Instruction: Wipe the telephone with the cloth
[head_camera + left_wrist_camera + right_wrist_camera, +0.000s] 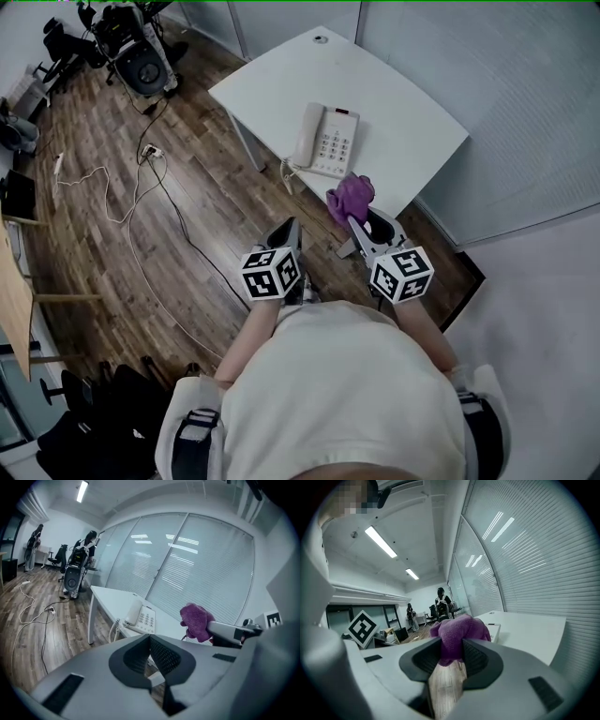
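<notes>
Head view: right gripper (359, 217) clamped on purple cloth (351, 195), five o'clock of white phone (328, 139); left gripper (292, 225) closed, empty, seven o'clock.

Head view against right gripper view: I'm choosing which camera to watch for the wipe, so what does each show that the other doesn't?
Only the head view shows the telephone's keypad and handset, and the loose cables on the wood floor. Only the right gripper view shows the pads pressed on the purple cloth, plus the ceiling light strips. Both show that cloth held in the right hand-held gripper, and the white table beyond it.
</notes>
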Demonstrator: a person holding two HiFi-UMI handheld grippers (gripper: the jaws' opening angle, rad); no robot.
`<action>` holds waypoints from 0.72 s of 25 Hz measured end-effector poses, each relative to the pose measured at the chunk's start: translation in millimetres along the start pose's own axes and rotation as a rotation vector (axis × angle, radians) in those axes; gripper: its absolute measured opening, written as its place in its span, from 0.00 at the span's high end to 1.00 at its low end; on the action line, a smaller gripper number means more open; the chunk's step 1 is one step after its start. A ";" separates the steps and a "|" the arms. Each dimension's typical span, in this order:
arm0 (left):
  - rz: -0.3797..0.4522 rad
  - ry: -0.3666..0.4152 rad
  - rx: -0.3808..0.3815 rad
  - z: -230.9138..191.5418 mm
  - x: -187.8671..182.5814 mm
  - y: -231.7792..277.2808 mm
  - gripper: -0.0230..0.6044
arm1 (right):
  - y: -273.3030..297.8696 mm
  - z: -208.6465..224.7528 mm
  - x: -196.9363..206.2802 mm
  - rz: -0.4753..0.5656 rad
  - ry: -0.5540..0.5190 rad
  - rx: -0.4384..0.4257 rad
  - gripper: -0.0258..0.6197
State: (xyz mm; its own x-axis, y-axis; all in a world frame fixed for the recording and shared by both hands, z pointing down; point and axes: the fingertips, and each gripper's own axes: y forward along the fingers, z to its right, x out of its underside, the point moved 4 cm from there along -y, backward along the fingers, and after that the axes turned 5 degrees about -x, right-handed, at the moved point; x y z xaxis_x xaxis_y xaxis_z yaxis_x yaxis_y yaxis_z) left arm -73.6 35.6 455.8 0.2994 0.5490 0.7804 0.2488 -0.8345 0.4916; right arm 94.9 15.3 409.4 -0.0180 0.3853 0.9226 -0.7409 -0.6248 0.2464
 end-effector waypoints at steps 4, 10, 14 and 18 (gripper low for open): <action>-0.004 0.011 0.023 -14.8 -20.7 23.2 0.93 | 26.6 11.0 -10.8 0.018 0.000 0.030 0.74; -0.021 0.031 0.058 -36.0 -48.4 53.2 0.93 | 63.0 21.6 -26.4 0.044 0.003 0.076 0.74; -0.030 0.039 0.078 -52.3 -62.0 70.9 0.93 | 85.0 26.5 -30.9 0.058 0.003 0.105 0.74; -0.047 0.046 0.099 -61.7 -73.8 88.5 0.93 | 102.2 36.0 -35.8 0.061 0.003 0.136 0.74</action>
State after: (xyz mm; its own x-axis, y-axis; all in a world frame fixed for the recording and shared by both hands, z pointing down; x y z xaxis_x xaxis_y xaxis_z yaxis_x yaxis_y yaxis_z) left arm -130.5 -81.7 465.6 0.2433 0.5826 0.7755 0.3521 -0.7980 0.4891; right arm 44.0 -86.7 412.2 -0.0623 0.3456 0.9363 -0.6404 -0.7334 0.2281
